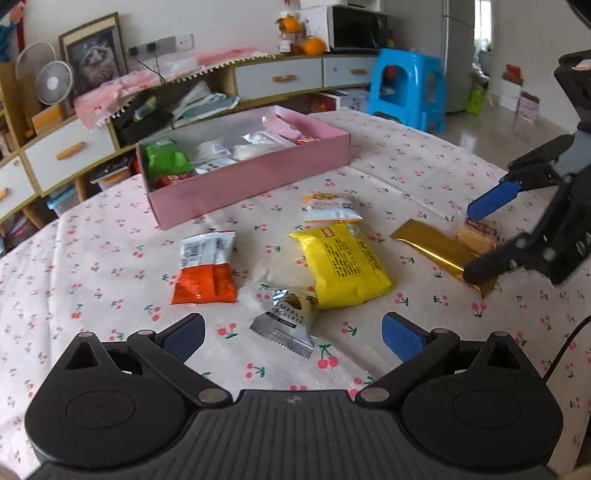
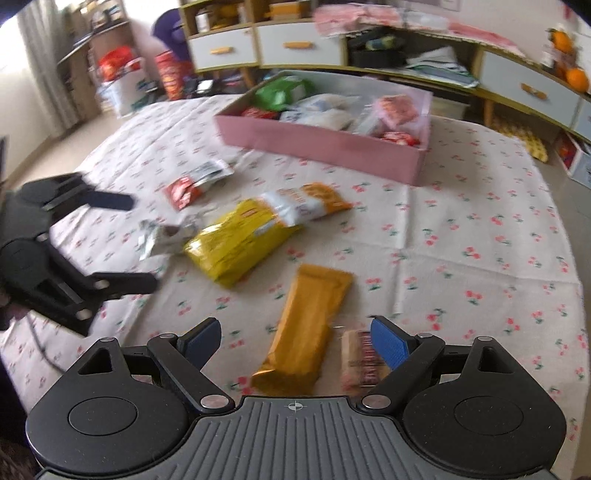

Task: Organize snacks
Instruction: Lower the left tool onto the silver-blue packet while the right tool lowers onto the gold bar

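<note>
A pink box (image 1: 258,181) (image 2: 332,142) holding several snacks stands at the back of the table. Loose snacks lie in front of it: an orange-and-white pack (image 1: 205,269) (image 2: 195,182), a yellow pack (image 1: 343,266) (image 2: 236,243), a silver truffle chocolate pouch (image 1: 286,323) (image 2: 162,238), an orange-white pack (image 1: 330,206) (image 2: 306,205), a gold bar (image 1: 443,253) (image 2: 306,332) and a small cracker pack (image 1: 478,234) (image 2: 360,360). My left gripper (image 1: 291,334) (image 2: 144,243) is open, the silver pouch between its fingers. My right gripper (image 2: 295,341) (image 1: 469,240) is open astride the gold bar's near end.
The table wears a cherry-print cloth (image 1: 92,266) (image 2: 480,240). Behind it stand low cabinets (image 1: 280,77) (image 2: 303,44) with drawers and clutter, a blue plastic stool (image 1: 406,88), a fan (image 1: 53,81) and a microwave (image 1: 354,26).
</note>
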